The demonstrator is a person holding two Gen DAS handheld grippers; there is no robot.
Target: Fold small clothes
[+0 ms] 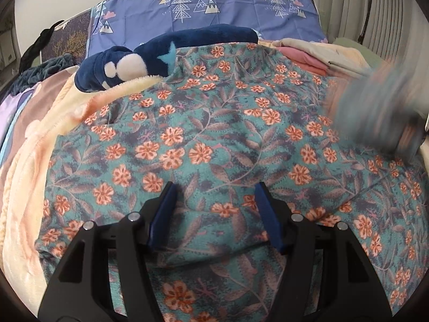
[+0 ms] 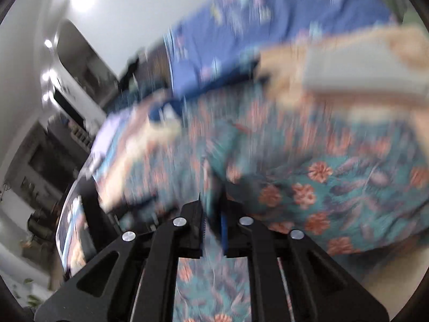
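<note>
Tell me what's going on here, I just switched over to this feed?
A person with two handheld grippers is folding a teal floral garment spread on a bed. The left gripper hovers open over its near part, gripping nothing. The right gripper is nearly shut on a fold of the same fabric; its view is badly blurred. Folded clothes sit at the far right.

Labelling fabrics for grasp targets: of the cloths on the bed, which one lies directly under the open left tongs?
The teal floral cloth with orange flowers. The cream fleece blanket lies off to its left, the folded pink and beige pile beyond it.
</note>
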